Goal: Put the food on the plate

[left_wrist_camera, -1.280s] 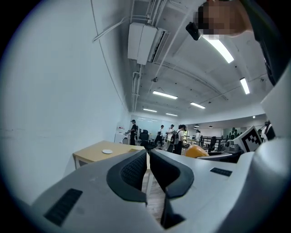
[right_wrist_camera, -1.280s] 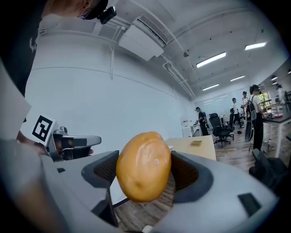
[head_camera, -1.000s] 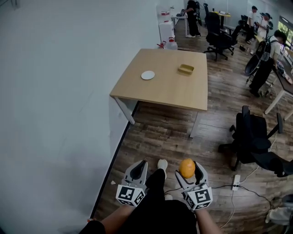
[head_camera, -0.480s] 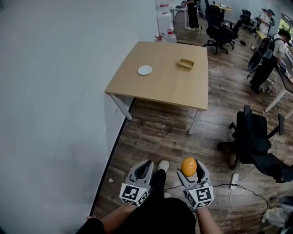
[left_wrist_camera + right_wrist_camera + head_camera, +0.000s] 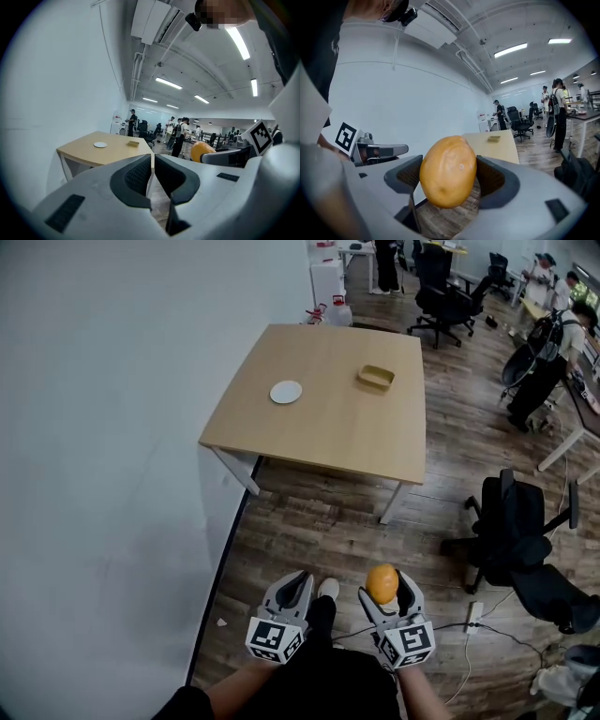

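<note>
My right gripper (image 5: 382,589) is shut on an orange-yellow potato-like piece of food (image 5: 382,583), which fills the jaws in the right gripper view (image 5: 448,171). My left gripper (image 5: 298,589) is shut and holds nothing; its pads meet in the left gripper view (image 5: 153,173). Both grippers hang low over the wooden floor, well short of the table. A small white plate (image 5: 286,392) lies on the wooden table (image 5: 328,427) near its left side, and shows far off as the plate (image 5: 100,145).
A tan rectangular dish (image 5: 376,378) sits on the table's far right part. A white wall (image 5: 103,446) runs along the left. Black office chairs (image 5: 516,531) stand right of my path, a power strip (image 5: 473,615) lies on the floor, and people (image 5: 548,343) stand at the back.
The table with the plate has drawn a little nearer and shifted left in the head view. Both grippers keep their pose, the right one still holding the food.
</note>
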A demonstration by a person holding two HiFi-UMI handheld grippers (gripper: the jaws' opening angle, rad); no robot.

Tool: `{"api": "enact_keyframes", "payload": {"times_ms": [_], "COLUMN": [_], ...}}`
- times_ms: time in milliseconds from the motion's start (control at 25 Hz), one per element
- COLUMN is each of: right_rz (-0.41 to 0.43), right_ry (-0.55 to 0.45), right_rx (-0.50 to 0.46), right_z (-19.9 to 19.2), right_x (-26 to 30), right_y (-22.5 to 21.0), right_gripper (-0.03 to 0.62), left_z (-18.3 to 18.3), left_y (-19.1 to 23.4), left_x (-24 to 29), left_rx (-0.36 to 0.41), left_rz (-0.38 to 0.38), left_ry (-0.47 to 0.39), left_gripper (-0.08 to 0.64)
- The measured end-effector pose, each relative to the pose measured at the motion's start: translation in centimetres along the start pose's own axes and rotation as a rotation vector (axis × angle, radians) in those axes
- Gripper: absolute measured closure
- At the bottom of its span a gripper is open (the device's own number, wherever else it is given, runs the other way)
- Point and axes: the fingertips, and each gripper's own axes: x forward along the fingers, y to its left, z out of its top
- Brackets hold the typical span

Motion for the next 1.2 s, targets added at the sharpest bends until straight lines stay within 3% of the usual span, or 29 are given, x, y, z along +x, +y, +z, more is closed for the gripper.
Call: {"api": "enact_keyframes", "payload": {"times_ms": [560,800,1040,1200], "right_rz": [-0.038,0.003,-0.004,-0.015], "right_ry": [0.062,0.067,0.051,0.034], "right_rx": [-0.060,-0.084,-0.088,-0.105], "right_z": [5.6,7.1,9.3,10.3], "right_x": [12.8,17.2,20.6,21.8], "right_y": [-4.0,-3.5,-3.3,-3.7], "right_gripper": [0.190,0.190,0.190,0.190], "left_z": [3.3,4.1,6.1,6.6], "left_y": [9.1,13.0,15.4,17.4], "left_x": [11.9,13.3,14.3,14.2], "left_rx": [-0.093,-0.104,-0.095,-0.090], "left_rz": [-0.050,-0.009,-0.017,0.019], "left_ry": [-0.009,-0.015,-0.043,-0.061], "left_gripper": [0.534,0.534,0.534,0.534]}}
